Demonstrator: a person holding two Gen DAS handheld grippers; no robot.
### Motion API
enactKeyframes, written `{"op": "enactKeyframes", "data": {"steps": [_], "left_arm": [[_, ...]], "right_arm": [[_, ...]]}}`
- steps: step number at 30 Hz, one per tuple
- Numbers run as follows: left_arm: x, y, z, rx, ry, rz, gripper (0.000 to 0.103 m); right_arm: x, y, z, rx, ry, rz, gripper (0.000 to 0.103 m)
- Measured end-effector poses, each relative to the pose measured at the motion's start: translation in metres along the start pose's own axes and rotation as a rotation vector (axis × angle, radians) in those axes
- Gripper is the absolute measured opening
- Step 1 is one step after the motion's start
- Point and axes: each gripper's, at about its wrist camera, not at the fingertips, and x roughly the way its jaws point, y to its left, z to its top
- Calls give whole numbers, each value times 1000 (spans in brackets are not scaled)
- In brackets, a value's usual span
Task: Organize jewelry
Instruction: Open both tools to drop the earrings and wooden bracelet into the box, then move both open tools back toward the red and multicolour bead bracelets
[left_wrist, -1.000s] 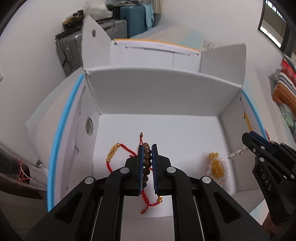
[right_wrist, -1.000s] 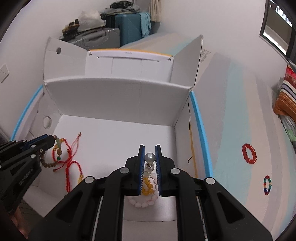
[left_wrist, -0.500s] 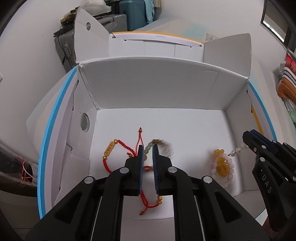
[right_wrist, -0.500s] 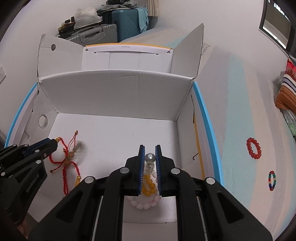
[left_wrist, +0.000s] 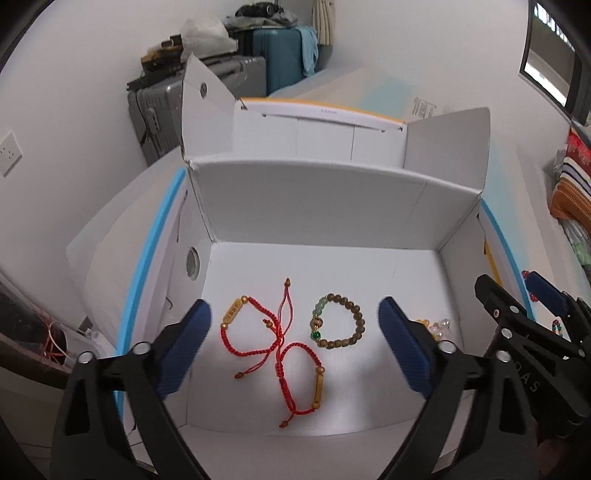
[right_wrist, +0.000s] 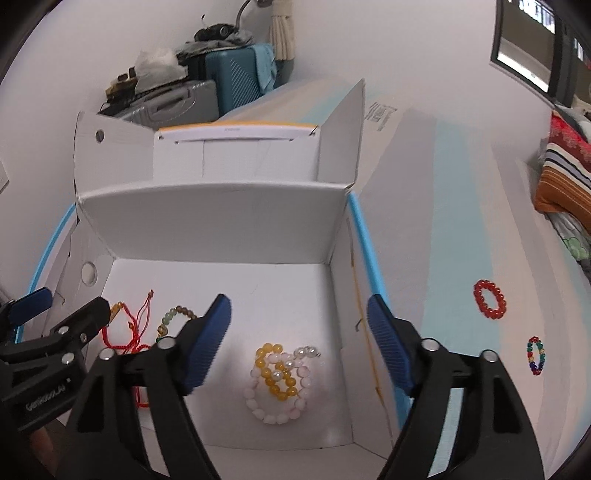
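From where I sit, plain white walls close the room in. Against the far wall I see a teal suitcase with a light blue cloth draped over it, and a grey hard-shell suitcase beside it, with clutter piled on top. A wall socket sits far left. Upper right, a dark-framed window lets in daylight. Striped, folded bedding lies at the right edge.
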Motion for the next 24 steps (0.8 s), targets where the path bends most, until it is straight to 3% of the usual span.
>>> {"op": "enactKeyframes", "data": {"steps": [7,24], "left_arm": [[-9,-2,1,-16,-29,7,97],[-30,-62,1,51,-72,-72,97]], "right_arm": [[-17,-11,2,13,-50,-26,95],[-47,-87,-9,79,-87,-90,95]]}}
